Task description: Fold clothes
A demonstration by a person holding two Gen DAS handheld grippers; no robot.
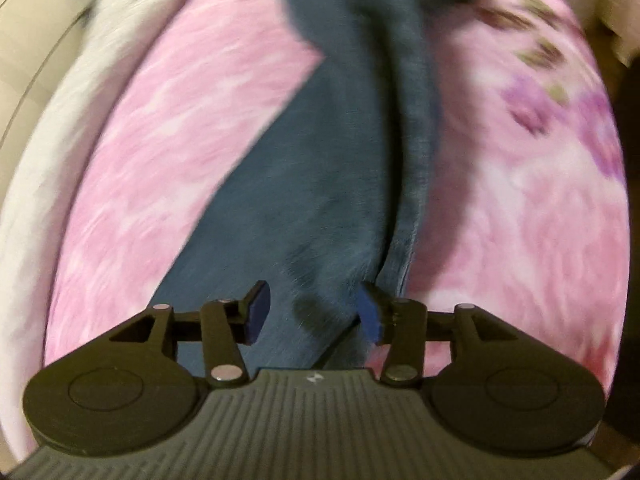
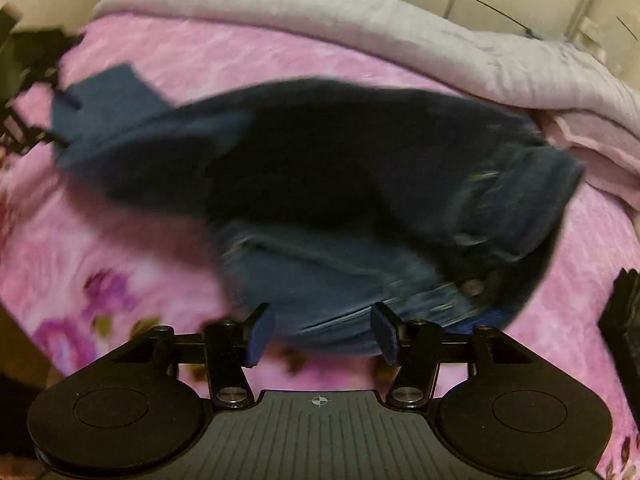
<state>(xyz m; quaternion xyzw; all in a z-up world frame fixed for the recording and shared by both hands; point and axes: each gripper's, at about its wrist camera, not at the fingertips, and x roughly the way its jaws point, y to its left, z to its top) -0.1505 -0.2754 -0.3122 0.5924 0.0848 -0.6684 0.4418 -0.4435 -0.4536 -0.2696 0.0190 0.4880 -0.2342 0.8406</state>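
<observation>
A pair of dark blue jeans (image 1: 320, 184) lies on a pink flowered blanket (image 1: 168, 168). In the left wrist view a leg runs from my left gripper (image 1: 314, 312) away to the top. The left gripper is open, its blue pads just above the leg's near end. In the right wrist view the jeans (image 2: 328, 184) lie bunched, waistband and button (image 2: 474, 286) toward the right. My right gripper (image 2: 322, 334) is open, just short of the waistband edge. Both views are motion-blurred.
The pink blanket (image 2: 168, 60) covers a bed. A folded grey-white blanket (image 2: 360, 20) lies along its far edge, with a pale pink cloth (image 2: 600, 152) under it. A cream wall stands behind. The other gripper (image 2: 24, 76) shows dark at the left.
</observation>
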